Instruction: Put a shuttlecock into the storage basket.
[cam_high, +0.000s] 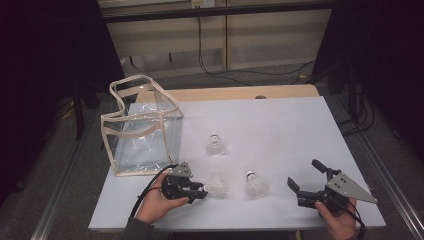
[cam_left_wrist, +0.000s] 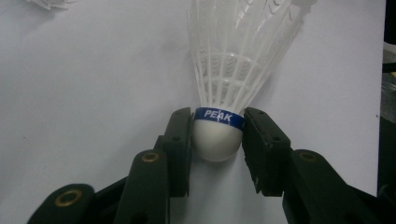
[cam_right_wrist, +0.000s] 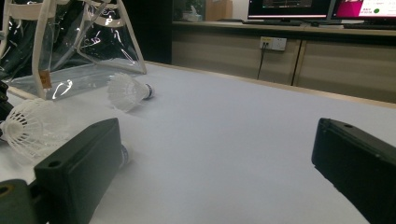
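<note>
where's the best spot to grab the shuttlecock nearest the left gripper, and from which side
Grip the shuttlecock at its round white cork, at the blue PEAK band, not on the feather skirt, which looks thin and would likely crush. It lies on its side with the cork toward the left gripper, so come in low along the table from the cork end. The jaws already flank the cork there, touching or nearly so.
</note>
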